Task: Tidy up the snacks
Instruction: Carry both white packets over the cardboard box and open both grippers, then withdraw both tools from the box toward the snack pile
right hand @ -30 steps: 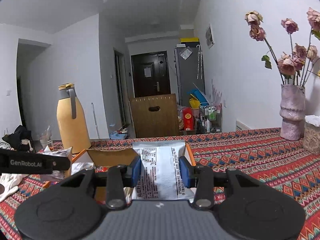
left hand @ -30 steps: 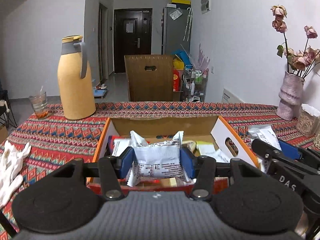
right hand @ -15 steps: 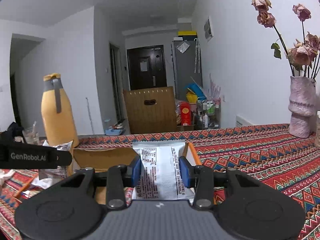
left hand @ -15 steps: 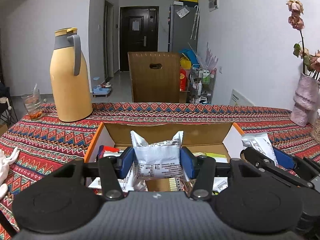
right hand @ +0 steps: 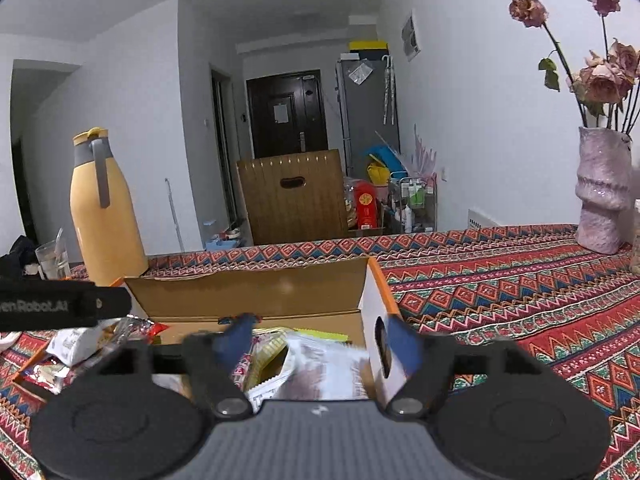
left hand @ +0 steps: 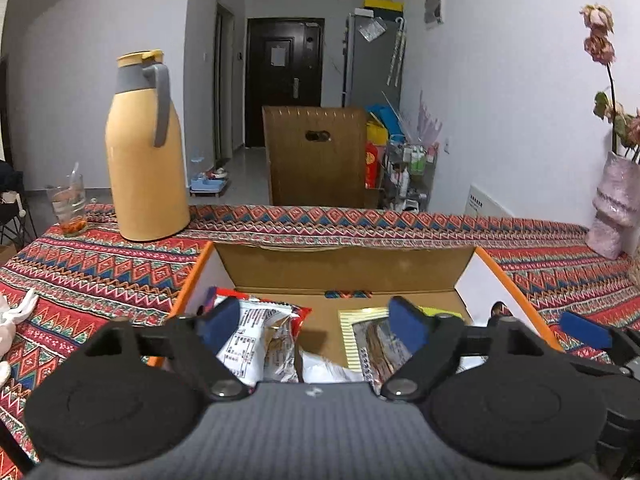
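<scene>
Both tools now open — over box (left hand: 344, 264)

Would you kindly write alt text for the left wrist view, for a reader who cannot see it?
The open left gripper hovers over an orange-edged cardboard box holding snack packets on a patterned tablecloth. A yellow thermos jug and a drinking glass stand at left, a pink vase at right.

I see matt brown cardboard box (left hand: 344, 268) walls, glossy crinkled foil snack packets (left hand: 256, 344), and woven patterned tablecloth (left hand: 100, 272) at nine o'clock.
</scene>
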Tool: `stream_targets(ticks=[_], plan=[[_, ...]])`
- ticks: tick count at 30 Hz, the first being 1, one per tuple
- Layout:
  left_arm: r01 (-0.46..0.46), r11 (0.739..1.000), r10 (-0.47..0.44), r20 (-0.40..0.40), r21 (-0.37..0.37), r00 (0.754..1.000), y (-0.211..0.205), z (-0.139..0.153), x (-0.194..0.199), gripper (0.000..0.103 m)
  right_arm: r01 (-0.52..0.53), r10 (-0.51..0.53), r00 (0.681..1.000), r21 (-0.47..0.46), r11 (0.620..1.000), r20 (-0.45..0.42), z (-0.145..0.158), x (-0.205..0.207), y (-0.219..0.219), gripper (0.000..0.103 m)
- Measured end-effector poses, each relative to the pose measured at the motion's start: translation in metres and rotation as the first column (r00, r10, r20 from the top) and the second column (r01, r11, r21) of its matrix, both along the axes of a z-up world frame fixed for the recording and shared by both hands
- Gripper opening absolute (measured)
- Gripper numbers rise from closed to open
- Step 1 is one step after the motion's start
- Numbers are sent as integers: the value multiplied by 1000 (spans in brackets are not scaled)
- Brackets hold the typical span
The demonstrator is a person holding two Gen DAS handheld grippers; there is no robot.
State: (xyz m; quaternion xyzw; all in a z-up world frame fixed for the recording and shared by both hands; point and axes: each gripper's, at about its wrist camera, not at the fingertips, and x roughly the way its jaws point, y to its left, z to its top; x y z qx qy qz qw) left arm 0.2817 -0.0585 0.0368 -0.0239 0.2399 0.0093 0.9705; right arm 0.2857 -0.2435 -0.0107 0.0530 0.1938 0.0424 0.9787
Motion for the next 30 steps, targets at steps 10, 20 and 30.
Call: stream_targets(ticks=[10,20,30], plan=[[-35,999,35,28,0,999,4,5,-8,103,12,-11,1000,35,999,-16,0,-7,-11,103],[-48,999,48,31,-4,998,7,19,-23,103,9,-10,1000,33,999,16,15,-28,-14,103],[-32,999,33,37,-7,999,23,29,-54,103,-13,12,999,18,1000,46,37,-58,-17,103]])
